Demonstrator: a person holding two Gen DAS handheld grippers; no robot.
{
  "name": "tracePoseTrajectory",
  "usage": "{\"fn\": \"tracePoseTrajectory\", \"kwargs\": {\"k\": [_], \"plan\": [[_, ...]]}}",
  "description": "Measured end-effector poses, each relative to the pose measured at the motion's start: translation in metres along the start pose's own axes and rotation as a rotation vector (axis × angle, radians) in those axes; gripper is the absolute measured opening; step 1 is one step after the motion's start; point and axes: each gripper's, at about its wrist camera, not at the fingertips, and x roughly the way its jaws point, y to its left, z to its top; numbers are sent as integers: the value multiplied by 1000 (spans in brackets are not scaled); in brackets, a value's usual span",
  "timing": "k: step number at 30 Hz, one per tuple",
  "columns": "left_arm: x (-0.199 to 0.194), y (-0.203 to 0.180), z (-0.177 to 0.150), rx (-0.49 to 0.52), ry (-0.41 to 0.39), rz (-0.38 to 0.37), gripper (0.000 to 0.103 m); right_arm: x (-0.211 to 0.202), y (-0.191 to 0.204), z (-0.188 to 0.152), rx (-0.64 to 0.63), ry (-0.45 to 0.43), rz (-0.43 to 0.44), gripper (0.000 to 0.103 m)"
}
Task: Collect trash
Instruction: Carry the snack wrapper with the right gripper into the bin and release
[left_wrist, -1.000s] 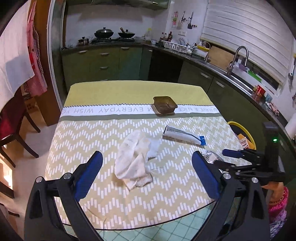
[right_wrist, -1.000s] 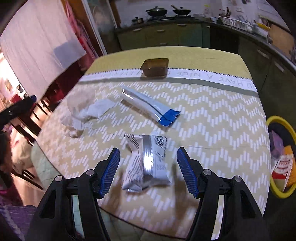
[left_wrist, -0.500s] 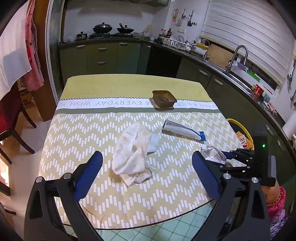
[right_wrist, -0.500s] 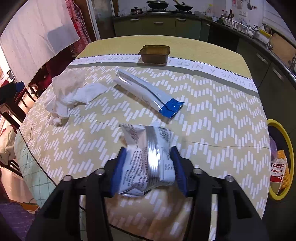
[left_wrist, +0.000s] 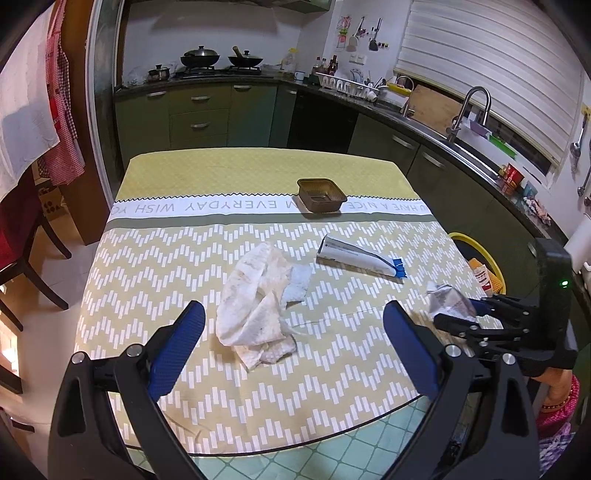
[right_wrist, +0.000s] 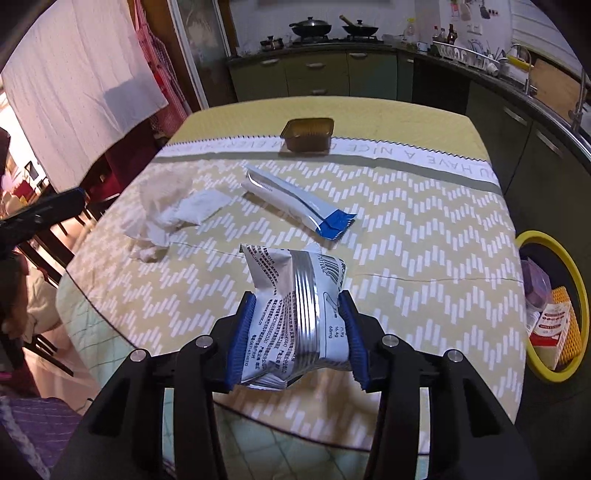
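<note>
Trash is seen scattered over a table covered in a zigzag-patterned cloth, in a kitchen, with a yellow-rimmed bin standing on the floor off the table's right edge. A crumpled white tissue lies near the middle toward the near edge, a long blue-tipped wrapper further in toward the right, and a brown tray on the lettered band toward the far edge. A silver-and-white snack packet, a second ago flat on the cloth near the right corner between parted jaws, is now clamped in the right gripper and appears lifted clear of the cloth; the jaws have just been closing onto it. The first piece is thus judged secured, with its carry to the bin outstanding. The left gripper is held wide apart above the tissue, touching nothing. The bin is cut off by the frame edge, so its contents are only partly made out, and the packet's print is too small to be read.
</note>
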Motion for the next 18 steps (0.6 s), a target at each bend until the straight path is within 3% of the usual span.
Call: {"fn": "tracePoseTrajectory", "kwargs": {"k": [5,11,18], "plan": [[0,0,-1,-1,1,-1,92,-30,-29,-3,58,-42,-38,46],[0,-1,-1,-1,3,-5,92,-67,-118,2,220,-117,-244,46],[1,-7,-1,5,9,-3,92,-60,-214,14,343,-70,-428,46]]}}
